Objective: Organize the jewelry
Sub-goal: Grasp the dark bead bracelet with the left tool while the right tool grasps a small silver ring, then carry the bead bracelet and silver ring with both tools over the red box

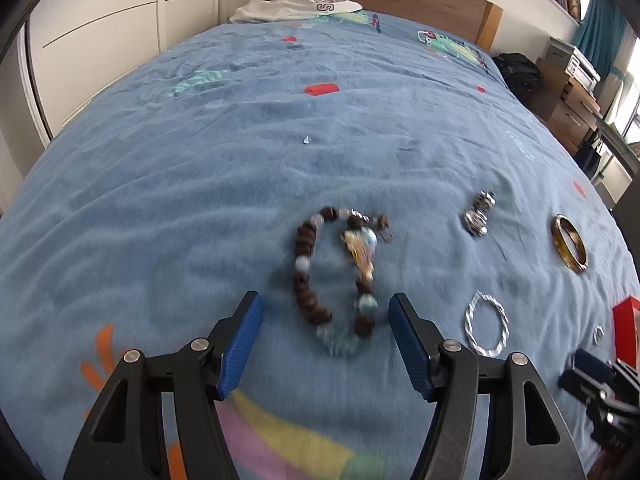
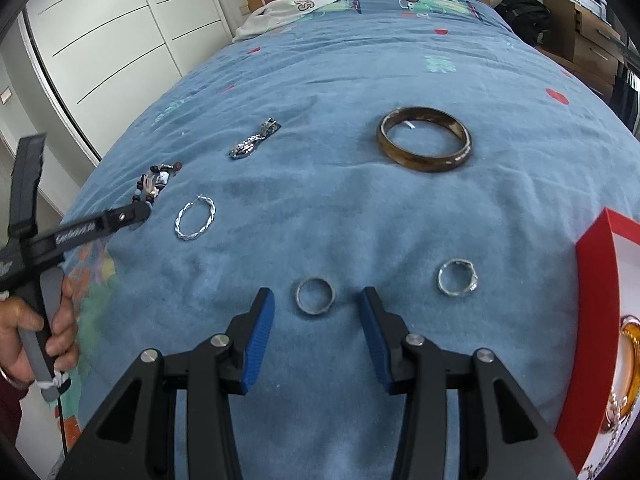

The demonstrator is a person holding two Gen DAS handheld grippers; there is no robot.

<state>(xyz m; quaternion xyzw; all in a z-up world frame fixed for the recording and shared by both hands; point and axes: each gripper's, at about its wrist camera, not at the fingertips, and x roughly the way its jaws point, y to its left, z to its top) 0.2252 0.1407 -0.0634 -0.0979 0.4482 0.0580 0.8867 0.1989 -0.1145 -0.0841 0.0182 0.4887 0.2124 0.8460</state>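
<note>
**Jewelry on blue bedspread, both hand-held grippers spread**

Left hand-held gripper (image 1: 326, 312): jaws apart, nothing pinched. The beaded bracelet (image 1: 336, 276) lies on the bedspread (image 1: 200, 200) just ahead, its near end between the blue pads. Right of it: twisted silver hoop (image 1: 486, 330); farther ahead and right, a silver chain piece (image 1: 478, 214) and a brown bangle (image 1: 570, 244).

Right hand-held gripper (image 2: 316, 306): jaws apart, empty. A plain silver ring (image 2: 315, 295) lies flat between the tips, touching neither. A second silver ring (image 2: 457, 277) lies to the right; the red box (image 2: 592, 300) is at the far right.
</note>
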